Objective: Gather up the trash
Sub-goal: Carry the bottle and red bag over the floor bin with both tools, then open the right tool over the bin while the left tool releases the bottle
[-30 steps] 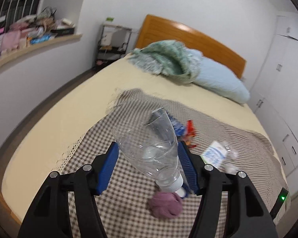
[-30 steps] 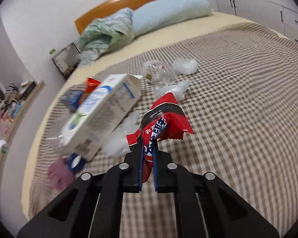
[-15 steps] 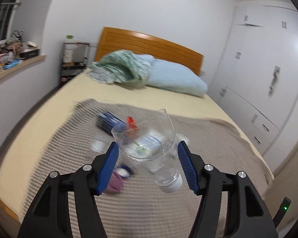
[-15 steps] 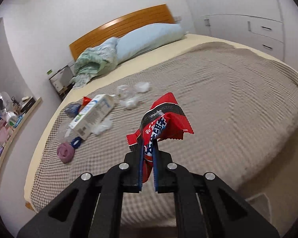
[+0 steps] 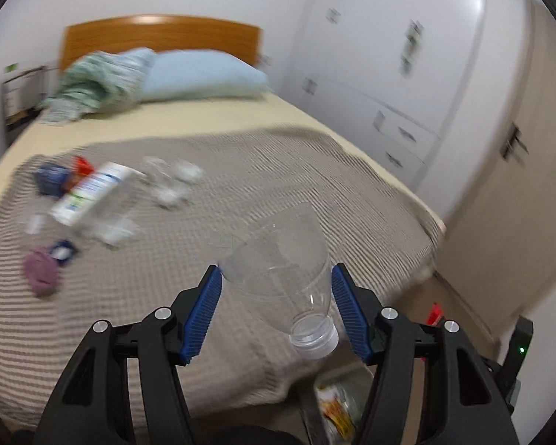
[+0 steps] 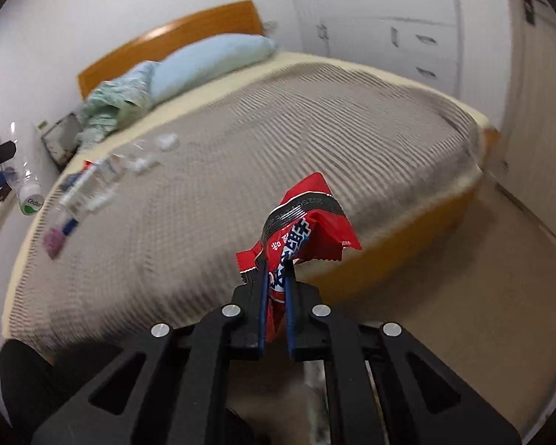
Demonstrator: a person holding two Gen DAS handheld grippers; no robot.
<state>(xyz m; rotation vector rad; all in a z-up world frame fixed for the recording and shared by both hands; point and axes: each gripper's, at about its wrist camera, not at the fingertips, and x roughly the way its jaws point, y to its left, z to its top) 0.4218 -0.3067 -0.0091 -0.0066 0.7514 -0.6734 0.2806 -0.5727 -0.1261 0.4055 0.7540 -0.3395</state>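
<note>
My left gripper (image 5: 276,282) is shut on a clear plastic bottle (image 5: 278,259), cap end toward the camera, held over the bed's near edge. In the right wrist view that bottle (image 6: 27,189) shows at the far left edge. My right gripper (image 6: 276,270) is shut on a crumpled red snack wrapper (image 6: 307,222), above the floor by the bed's foot corner. Other trash lies on the checked blanket (image 5: 278,185): a white carton (image 5: 92,193), a blue packet (image 5: 50,178), clear plastic pieces (image 5: 166,181) and a purple wad (image 5: 42,272).
Below the left gripper, on the floor by the bed, stands a bin (image 5: 337,404) with a yellow wrapper in it. White wardrobes (image 5: 407,74) line the right wall. A pillow (image 5: 200,78) and green bedding (image 5: 100,85) lie at the wooden headboard.
Both grippers have swung away from the trash on the blanket toward the bed's foot and the floor, and the left one has rolled. Bottle and wrapper stay gripped. The bin has come into view.
</note>
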